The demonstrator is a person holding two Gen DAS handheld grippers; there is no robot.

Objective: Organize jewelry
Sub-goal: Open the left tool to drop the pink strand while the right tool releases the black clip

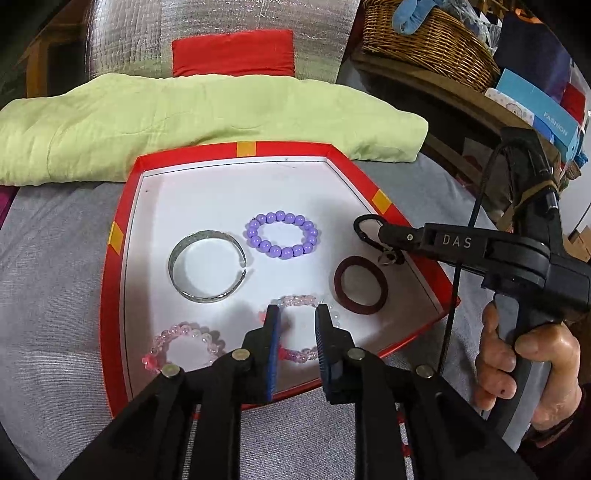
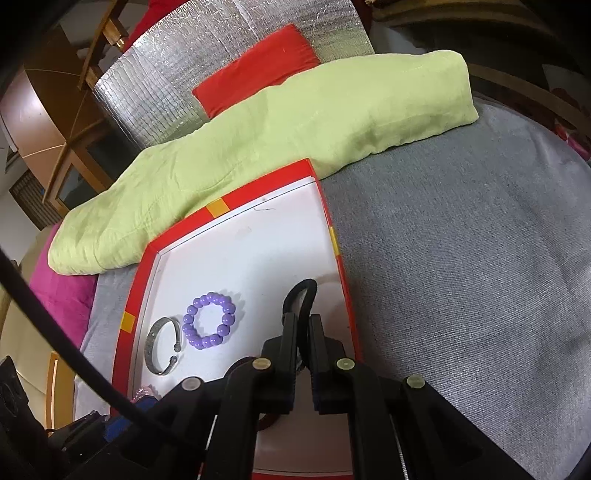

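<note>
Sitting on grey woven fabric (image 1: 55, 266), a shallow red cardboard tray with a white floor and yellow tape tabs (image 1: 236, 149) fills the centre of the left wrist view. Jewelry lies spread on its floor: a silver open cuff bangle (image 1: 207, 266) left of centre, a purple round-bead bracelet (image 1: 282, 235) just beside it toward the upper right, a dark maroon solid ring bangle (image 1: 361, 285) at the right, a pale pink translucent bead bracelet (image 1: 184, 347) at the lower left.

Left gripper (image 1: 297, 314), bottom centre: jaws stand a little apart, released, straddling a second pink translucent bead bracelet (image 1: 299, 301) lying on the tray floor. Pads not pressing it; the beads show in the gap and either side.

Right gripper (image 2: 303, 319): jaws clenched on a black elastic hair-tie loop (image 2: 301, 295), the loop standing up past the fingertips over the tray's right edge. From the left wrist view the same gripper enters from the right, loop at its tip near the tray's right rim, a small metal charm dangling below it. A hand (image 1: 524, 365) grips its handle at the lower right.

Beyond the tray, upper frame: folded light green quilted cloth (image 1: 207, 118), a red cushion (image 1: 232, 51) against silver foil sheeting (image 1: 129, 33). Wicker basket (image 1: 424, 40) at the upper right.
</note>
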